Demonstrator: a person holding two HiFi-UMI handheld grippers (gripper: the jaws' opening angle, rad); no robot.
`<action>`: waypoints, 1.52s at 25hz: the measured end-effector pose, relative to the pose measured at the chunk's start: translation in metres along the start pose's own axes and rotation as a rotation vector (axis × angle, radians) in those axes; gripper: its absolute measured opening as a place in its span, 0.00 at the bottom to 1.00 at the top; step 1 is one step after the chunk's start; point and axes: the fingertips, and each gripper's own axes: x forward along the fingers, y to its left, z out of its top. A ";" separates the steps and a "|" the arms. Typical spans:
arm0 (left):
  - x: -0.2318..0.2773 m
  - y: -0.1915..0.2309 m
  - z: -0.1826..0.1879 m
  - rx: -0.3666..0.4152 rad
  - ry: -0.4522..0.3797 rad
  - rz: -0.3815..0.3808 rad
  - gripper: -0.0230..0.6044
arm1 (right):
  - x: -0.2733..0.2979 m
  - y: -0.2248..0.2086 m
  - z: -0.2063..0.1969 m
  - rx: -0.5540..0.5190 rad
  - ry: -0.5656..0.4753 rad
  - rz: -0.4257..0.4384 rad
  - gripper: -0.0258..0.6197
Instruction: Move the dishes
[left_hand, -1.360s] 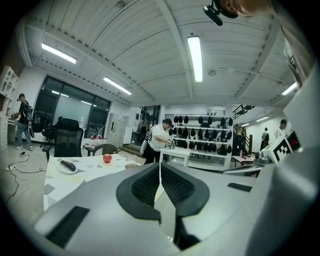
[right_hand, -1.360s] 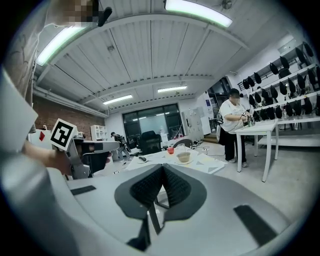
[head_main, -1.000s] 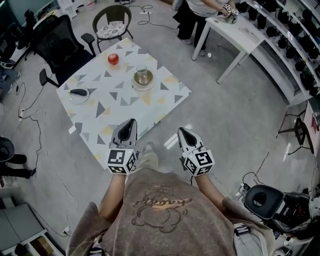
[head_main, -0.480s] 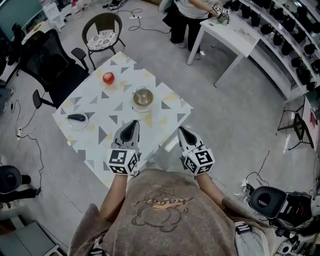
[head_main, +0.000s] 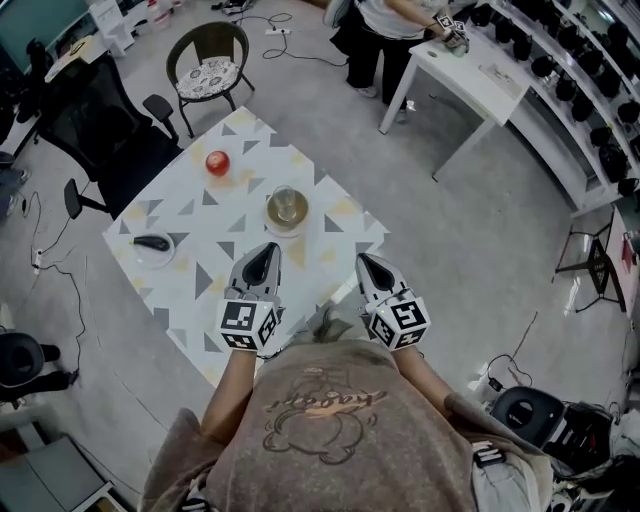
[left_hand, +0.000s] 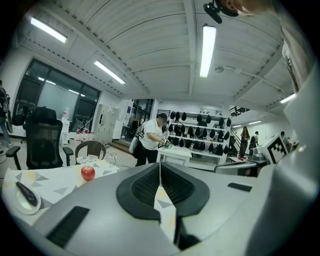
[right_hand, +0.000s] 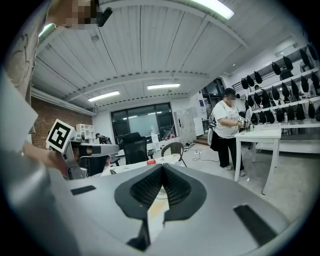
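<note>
Left hand-held gripper (head_main: 265, 250), right hand-held gripper (head_main: 364, 262) — parallel, closed

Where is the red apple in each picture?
Head view: the apple sits near the far corner of the patterned table, upper left of middle.
Left gripper view: the apple is low on the left, on the table.
Right gripper view: the apple is a tiny red dot just left of centre.
Shared landmark: the round-backed chair stands beyond the apple in all three views.
</note>
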 end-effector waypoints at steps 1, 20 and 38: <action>0.003 0.001 0.001 0.005 -0.003 0.003 0.08 | 0.003 -0.002 0.000 -0.003 0.004 0.009 0.04; 0.041 0.013 -0.002 0.044 -0.009 0.049 0.08 | 0.036 -0.033 0.014 0.001 -0.007 0.060 0.04; 0.090 0.039 -0.038 0.054 0.048 0.061 0.58 | 0.032 -0.053 0.008 0.013 0.017 0.026 0.04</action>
